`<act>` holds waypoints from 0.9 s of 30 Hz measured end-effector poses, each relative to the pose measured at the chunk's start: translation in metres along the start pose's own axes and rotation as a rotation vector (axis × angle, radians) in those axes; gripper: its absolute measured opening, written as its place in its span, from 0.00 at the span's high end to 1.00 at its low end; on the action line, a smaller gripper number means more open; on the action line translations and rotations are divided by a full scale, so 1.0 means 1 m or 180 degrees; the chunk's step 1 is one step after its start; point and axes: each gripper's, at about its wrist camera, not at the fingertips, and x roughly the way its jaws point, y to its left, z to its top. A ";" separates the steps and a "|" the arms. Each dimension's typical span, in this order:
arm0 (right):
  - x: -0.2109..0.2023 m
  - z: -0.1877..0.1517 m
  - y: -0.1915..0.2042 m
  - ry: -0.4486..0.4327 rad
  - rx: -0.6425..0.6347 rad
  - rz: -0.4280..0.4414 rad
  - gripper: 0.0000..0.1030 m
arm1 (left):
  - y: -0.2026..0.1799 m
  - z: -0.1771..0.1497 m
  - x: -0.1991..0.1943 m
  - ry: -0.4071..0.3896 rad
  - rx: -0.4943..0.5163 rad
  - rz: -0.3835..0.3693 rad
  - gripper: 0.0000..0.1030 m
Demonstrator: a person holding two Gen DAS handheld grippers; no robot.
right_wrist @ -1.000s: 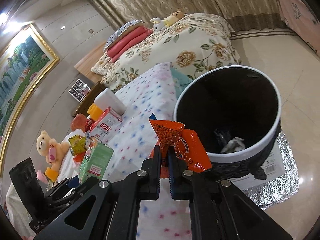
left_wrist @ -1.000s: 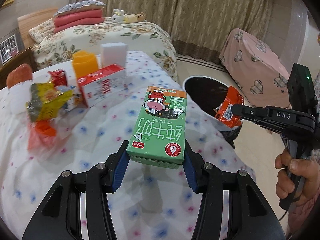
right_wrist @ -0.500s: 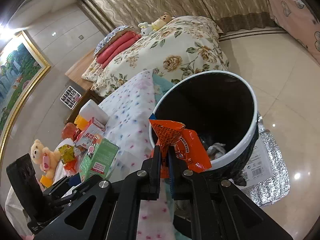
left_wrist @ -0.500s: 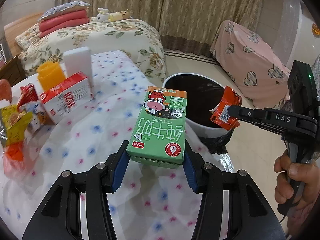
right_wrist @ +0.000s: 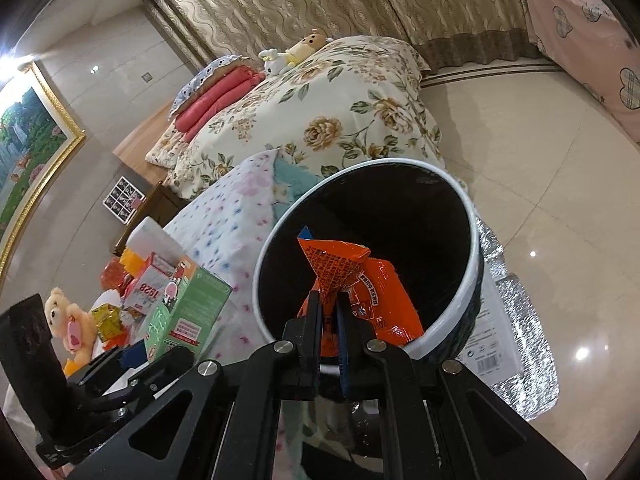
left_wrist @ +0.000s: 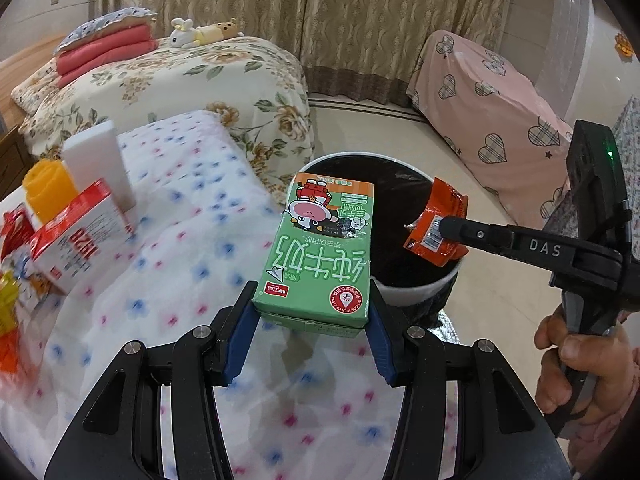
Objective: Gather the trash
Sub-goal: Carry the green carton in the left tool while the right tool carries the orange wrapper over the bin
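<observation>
Beside the bin [right_wrist: 476,248], our right gripper [right_wrist: 328,300] pinches a light, crinkly wrapper [right_wrist: 384,296]; our left gripper [left_wrist: 312,320] clamps a stiff carton [left_wrist: 320,252] by its sides.

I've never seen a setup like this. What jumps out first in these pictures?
A green milk carton fills the middle of the left view, clamped between blue-padded jaws of the left gripper above a dotted tablecloth. Beside it, the right gripper pinches an orange snack wrapper over the mouth of a white-rimmed trash bin, dark inside, standing on the tiled floor.
</observation>
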 end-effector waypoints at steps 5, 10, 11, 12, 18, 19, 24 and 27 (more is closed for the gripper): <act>0.006 0.008 -0.005 -0.0005 -0.0079 -0.0092 0.94 | -0.006 0.009 0.011 0.0032 0.0020 -0.0007 0.52; 0.010 0.013 -0.007 0.0008 -0.0122 -0.0131 0.94 | -0.011 0.018 0.020 0.0056 0.0028 -0.0017 0.52; 0.010 0.014 -0.008 0.0009 -0.0124 -0.0135 0.94 | -0.012 0.019 0.022 0.0060 0.0031 -0.0017 0.52; 0.011 0.015 -0.008 0.0009 -0.0121 -0.0139 0.94 | -0.012 0.020 0.023 0.0064 0.0035 -0.0017 0.52; 0.014 0.019 -0.012 0.0029 -0.0113 -0.0144 0.94 | -0.016 0.024 0.032 0.0091 0.0052 -0.0014 0.52; 0.014 0.020 -0.012 0.0033 -0.0112 -0.0142 0.94 | -0.015 0.025 0.033 0.0099 0.0050 -0.0016 0.52; 0.016 0.022 -0.013 0.0047 -0.0105 -0.0142 0.93 | -0.016 0.026 0.039 0.0128 0.0032 -0.0012 0.52; 0.017 0.023 -0.013 0.0050 -0.0097 -0.0139 0.91 | -0.015 0.028 0.042 0.0153 -0.0008 -0.0026 0.51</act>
